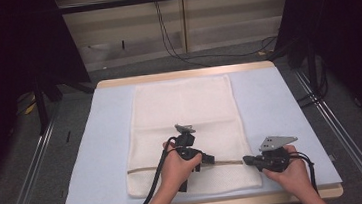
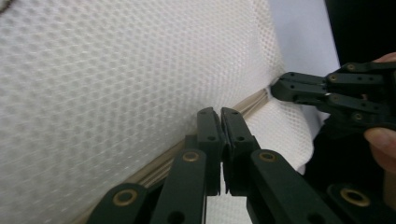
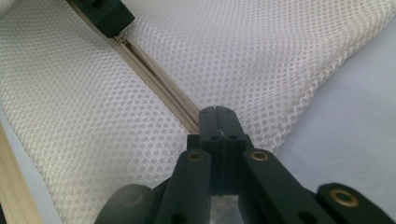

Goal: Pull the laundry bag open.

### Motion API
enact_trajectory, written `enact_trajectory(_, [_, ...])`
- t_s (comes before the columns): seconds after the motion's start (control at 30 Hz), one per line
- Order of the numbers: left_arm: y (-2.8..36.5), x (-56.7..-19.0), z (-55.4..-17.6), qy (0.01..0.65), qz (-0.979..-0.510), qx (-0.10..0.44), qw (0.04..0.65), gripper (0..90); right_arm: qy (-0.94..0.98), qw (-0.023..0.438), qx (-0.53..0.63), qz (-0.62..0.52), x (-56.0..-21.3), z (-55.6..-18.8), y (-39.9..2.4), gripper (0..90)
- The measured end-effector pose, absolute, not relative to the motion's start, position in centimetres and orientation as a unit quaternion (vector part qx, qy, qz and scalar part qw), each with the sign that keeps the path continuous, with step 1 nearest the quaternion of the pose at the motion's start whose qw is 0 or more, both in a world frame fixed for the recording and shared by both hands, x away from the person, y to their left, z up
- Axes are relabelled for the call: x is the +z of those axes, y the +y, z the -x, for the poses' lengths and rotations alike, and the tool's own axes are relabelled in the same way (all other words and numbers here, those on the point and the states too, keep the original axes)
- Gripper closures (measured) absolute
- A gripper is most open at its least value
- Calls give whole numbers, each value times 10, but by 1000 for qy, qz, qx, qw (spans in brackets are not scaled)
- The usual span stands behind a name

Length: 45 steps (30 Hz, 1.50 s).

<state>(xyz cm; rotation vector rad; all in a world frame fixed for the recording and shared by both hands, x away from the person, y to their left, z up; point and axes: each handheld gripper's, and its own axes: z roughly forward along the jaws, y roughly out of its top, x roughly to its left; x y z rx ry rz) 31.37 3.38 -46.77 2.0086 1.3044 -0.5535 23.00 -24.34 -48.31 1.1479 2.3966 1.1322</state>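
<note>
White mesh bag point(image 1: 187, 131) lies flat mid-frame on the worktop point(image 1: 274, 103), its zipper point(image 1: 148, 169) running left-right across the lower part. Right hand-held gripper point(image 1: 246, 160), jaws pinched on the zipper's right end; left hand-held gripper point(image 1: 209, 159), jaws pressed together on the slider just left of it. Closed zipper stretches left, so left hand is nearer.
</note>
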Motion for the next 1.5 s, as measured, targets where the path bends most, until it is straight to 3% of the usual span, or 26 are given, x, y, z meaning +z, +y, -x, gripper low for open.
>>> enact_trajectory(1.5, [102,-458,-315,512,-764,-194,341,874,823,123,388,-396,-483,-230,-243,900])
